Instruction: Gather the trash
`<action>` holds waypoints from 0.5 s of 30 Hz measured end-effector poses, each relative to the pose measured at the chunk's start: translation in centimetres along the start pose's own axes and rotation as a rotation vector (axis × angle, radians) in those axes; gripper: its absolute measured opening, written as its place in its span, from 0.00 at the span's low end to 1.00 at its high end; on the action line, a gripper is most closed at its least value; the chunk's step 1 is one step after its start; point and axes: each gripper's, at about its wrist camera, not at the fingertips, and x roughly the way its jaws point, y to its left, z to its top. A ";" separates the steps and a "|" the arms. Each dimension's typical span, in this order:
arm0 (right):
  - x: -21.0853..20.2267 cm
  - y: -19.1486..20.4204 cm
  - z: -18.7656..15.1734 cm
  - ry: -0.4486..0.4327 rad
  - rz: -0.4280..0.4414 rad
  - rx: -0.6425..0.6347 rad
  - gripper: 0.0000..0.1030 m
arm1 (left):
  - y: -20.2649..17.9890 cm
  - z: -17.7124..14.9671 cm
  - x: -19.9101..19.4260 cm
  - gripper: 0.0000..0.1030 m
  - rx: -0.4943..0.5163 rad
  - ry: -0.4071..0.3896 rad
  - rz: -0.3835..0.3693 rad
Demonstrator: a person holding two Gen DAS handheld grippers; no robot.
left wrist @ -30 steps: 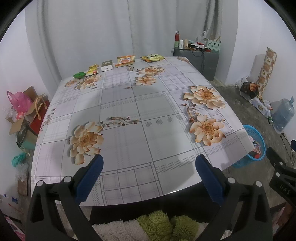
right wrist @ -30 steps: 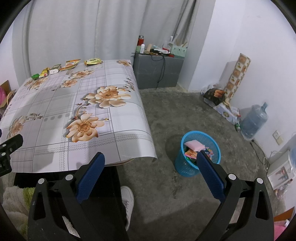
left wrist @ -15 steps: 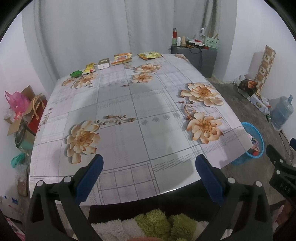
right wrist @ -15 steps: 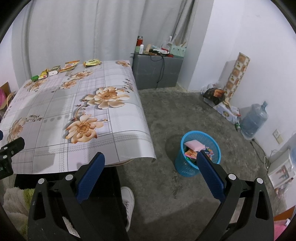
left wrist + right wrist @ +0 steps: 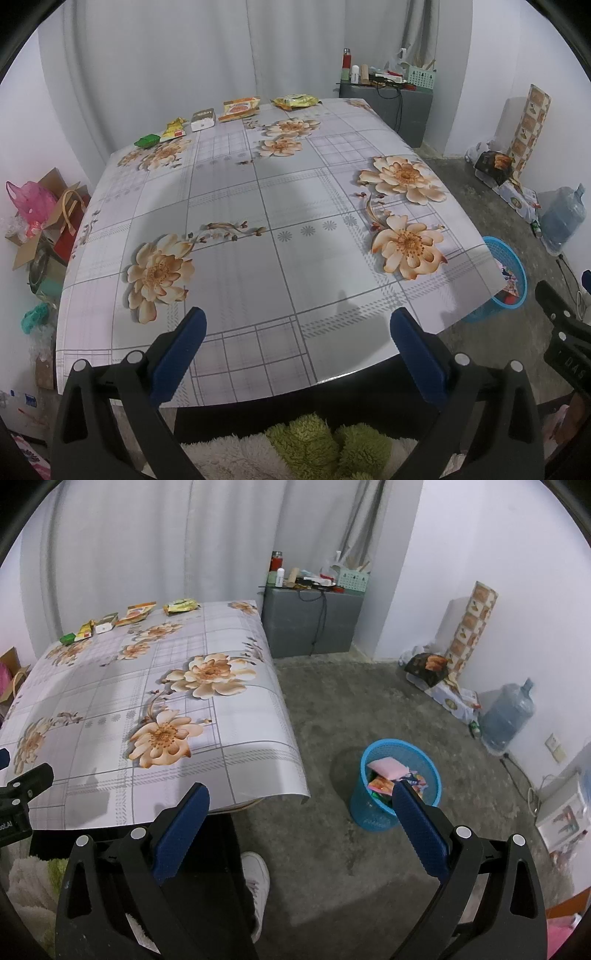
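Five pieces of trash sit in a row along the far edge of your table (image 5: 236, 280), in the upper left of the left wrist view: a green packet (image 5: 147, 140), a yellow wrapper (image 5: 173, 129), a white box (image 5: 203, 119), an orange snack packet (image 5: 239, 108) and a yellow-green snack bag (image 5: 295, 101). They lie close together, some nearly touching, all well apart from both of your tools. Your left gripper (image 5: 297, 354) hangs over the near edge of the flowered tablecloth at the bottom of the frame, its blue pads (image 5: 179, 352) spread wide with nothing between them. Your right gripper (image 5: 301, 834) is likewise released, jaws wide apart and empty, held off the right side of the table above the concrete floor (image 5: 369, 709). Beyond its right pad in the right wrist view stands the blue basket (image 5: 380, 812), lower right of centre, on the floor near the table's corner; it already contains a pink packet (image 5: 388, 768) and other coloured wrappers. In the left wrist view the same basket peeks out past the table's right edge. A white shoe (image 5: 256, 882) shows at the bottom centre of the right wrist view, and fuzzy green and white fabric (image 5: 325, 446) fills the bottom of the left wrist view. A water jug (image 5: 509, 716) stands against the wall on the right
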 end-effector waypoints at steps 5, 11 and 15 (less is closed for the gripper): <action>0.0 0.1 -0.1 0.001 -0.001 0.004 0.92 | 0.0 0.0 0.0 0.95 -0.001 -0.001 0.002; 0.0 -0.1 -0.1 0.000 0.000 0.004 0.92 | 0.2 -0.1 0.0 0.95 -0.001 0.002 0.005; 0.0 -0.2 -0.1 -0.001 0.001 0.004 0.92 | 0.1 -0.1 0.1 0.95 0.001 0.001 0.005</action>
